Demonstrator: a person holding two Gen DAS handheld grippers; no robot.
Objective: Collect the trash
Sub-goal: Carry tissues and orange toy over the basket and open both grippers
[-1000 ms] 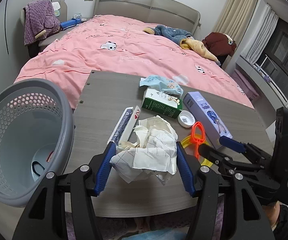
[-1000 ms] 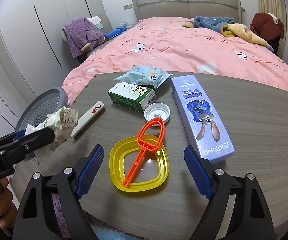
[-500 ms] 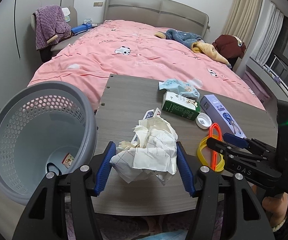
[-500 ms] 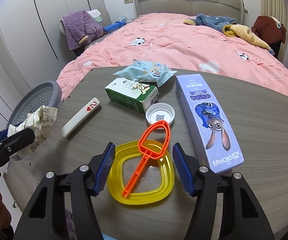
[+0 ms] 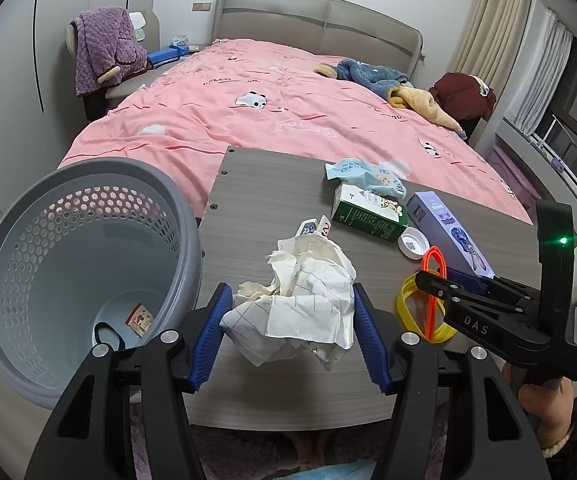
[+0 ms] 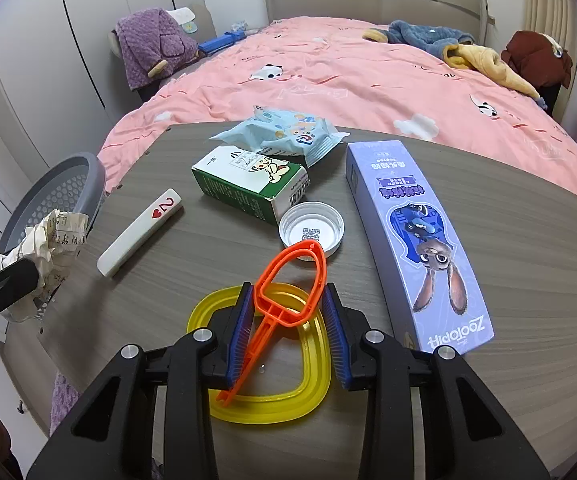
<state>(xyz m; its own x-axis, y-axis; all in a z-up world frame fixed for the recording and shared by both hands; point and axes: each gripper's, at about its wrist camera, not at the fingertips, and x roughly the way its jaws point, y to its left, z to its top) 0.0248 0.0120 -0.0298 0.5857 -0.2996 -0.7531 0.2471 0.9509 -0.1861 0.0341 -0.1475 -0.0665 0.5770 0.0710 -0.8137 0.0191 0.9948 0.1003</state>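
I am clamping my left gripper (image 5: 288, 330) on a crumpled paper wad (image 5: 302, 298), holding it over the desk (image 5: 264, 184) edge just beside the gray basket (image 5: 84, 280), which is standing off the desk's left side with a few scraps at its bottom. My right gripper (image 6: 288, 332) is pressing its 2 blue pads against the orange ring (image 6: 288, 280), which is lying across the yellow lid (image 6: 264, 400) near the desk's front edge. Beyond them, a white cap (image 6: 312, 232) is sitting beside a green carton (image 6: 248, 184), a blue wrapper (image 6: 284, 132) is lying behind that, a purple box (image 6: 416, 240) is stretching along the right, and a white tile (image 6: 140, 236) marked 2 is lying to the left. The pink bed (image 6: 348, 80) is filling the background.
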